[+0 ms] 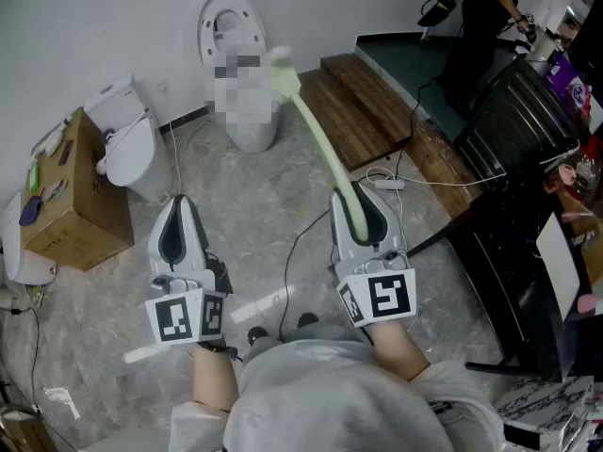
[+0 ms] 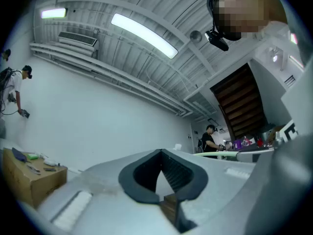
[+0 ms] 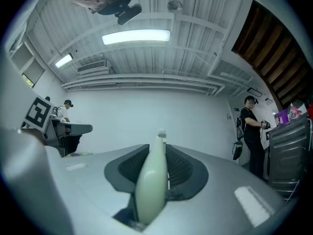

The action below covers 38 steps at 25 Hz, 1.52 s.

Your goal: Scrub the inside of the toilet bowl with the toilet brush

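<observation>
A white toilet (image 1: 252, 128) stands against the far wall with its lid up; a mosaic patch covers its bowl. My right gripper (image 1: 351, 199) is shut on the pale green handle of the toilet brush (image 1: 318, 137). The brush reaches up and left, and its head (image 1: 281, 63) is at the bowl's right side. In the right gripper view the brush handle (image 3: 152, 185) is clamped between the dark pads of the right gripper (image 3: 159, 150). My left gripper (image 1: 179, 207) is held low at the left, shut and holding nothing. The left gripper (image 2: 160, 154) points at a bare wall.
A second toilet (image 1: 130, 149) and a cardboard box (image 1: 71, 205) stand at the left. Wooden steps (image 1: 363, 102) lie right of the toilet. A black table (image 1: 523, 149) fills the right side, with a person (image 1: 482, 17) behind it. Cables (image 1: 396, 182) cross the floor.
</observation>
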### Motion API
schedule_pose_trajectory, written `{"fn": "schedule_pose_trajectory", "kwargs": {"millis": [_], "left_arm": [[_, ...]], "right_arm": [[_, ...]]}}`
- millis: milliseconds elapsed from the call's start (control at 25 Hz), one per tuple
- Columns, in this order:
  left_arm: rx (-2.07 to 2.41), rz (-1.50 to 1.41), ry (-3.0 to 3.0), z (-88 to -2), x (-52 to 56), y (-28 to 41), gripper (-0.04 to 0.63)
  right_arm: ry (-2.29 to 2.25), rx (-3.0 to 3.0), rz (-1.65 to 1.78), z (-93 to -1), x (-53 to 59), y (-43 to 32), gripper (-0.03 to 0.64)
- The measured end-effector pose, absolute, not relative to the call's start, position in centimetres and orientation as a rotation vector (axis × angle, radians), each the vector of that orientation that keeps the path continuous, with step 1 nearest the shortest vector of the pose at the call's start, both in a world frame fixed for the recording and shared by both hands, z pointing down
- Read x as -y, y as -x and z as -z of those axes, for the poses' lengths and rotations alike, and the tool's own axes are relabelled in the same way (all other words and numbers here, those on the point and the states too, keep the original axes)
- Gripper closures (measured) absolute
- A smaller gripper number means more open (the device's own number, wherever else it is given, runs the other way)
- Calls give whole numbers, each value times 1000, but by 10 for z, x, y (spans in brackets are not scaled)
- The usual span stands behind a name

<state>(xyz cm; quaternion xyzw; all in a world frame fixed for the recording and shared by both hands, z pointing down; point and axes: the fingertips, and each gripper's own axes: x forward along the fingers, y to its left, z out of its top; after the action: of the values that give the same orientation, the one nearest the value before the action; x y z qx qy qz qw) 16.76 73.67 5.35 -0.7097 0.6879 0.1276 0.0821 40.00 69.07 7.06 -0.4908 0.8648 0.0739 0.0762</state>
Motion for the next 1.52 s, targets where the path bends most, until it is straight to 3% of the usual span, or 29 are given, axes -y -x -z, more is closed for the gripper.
{"fn": "schedule_pose_trajectory", "kwargs": {"millis": [920, 1520], "left_arm": [[-2040, -385, 2120, -55, -722, -184, 592], [-1968, -426, 2088, -41, -626, -149, 592]], "right_arm": [[1409, -2569, -132, -78, -671, -417, 514], [1451, -2586, -159, -82, -567, -373, 512]]}}
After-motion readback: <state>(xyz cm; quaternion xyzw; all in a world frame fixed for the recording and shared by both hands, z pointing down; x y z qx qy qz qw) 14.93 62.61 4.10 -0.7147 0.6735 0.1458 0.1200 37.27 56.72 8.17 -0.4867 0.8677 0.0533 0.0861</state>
